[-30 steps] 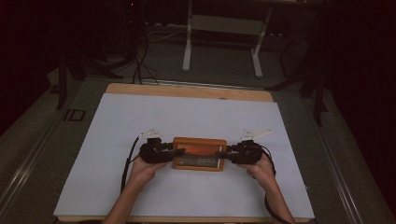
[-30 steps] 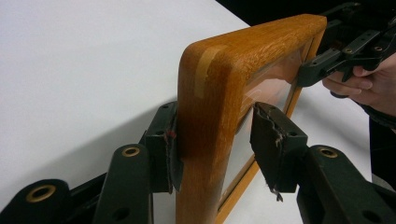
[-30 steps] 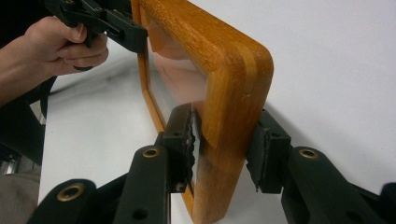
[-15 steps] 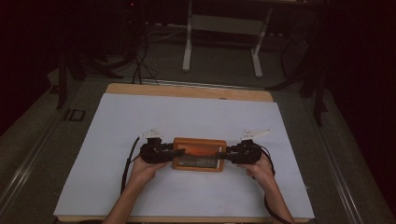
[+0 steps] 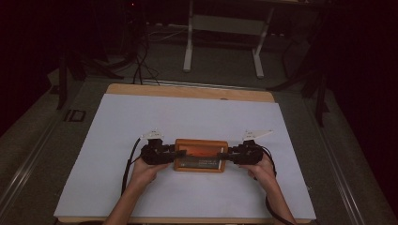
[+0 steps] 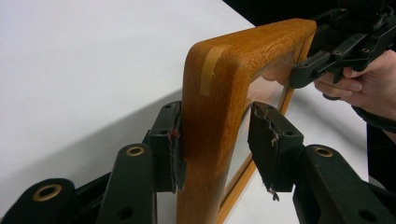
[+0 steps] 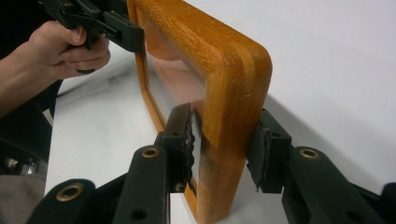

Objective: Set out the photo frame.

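Nothing has shifted — wooden frame (image 5: pixel 200 155) sits between left tongs (image 5: pixel 174 153) and right tongs (image 5: pixel 226 154), each clamping one end.

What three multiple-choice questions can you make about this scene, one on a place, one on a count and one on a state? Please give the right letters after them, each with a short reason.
1. Where does the wooden frame stand?
A. on the floor
B. on the white sheet over the table, between the two grippers
C. on the metal stand behind the table

2. How many grippers are at the wooden frame?
A. none
B. one
C. two

3. How is the wooden frame oriented?
A. upright on one long edge
B. flat, glass facing up
C. hanging from a hook

Answers:
1 B: the high view shows it on the sheet, near the person's side.
2 C: the left gripper straddles one short end and the right gripper the other.
3 A: both gripper views show the end bar rising vertically between the jaws.
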Demonstrator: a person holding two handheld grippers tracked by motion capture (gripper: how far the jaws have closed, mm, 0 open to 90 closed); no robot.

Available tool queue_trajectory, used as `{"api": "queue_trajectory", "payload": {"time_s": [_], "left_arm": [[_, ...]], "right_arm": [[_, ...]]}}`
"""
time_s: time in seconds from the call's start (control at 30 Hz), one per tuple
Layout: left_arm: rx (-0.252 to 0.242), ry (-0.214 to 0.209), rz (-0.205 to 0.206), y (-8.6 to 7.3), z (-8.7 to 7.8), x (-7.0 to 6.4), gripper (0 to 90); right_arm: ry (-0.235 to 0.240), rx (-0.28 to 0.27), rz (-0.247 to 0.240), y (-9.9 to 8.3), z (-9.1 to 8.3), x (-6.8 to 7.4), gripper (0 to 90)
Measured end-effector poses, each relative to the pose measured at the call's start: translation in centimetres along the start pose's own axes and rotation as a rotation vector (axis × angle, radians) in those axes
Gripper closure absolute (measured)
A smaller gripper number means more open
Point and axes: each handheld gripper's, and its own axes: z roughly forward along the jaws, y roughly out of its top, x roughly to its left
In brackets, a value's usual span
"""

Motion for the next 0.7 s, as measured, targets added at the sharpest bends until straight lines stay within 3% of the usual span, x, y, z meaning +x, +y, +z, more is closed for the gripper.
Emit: {"api": "queue_trajectory", "payload": {"time_s": [0.7], "left_arm": [[-0.002,-0.006,0.002,-0.17,-0.08,0.01,56.8]], "right_arm": [[-0.002,-0.009,-0.014,-0.08,0.06,0.01,62.5]]}}
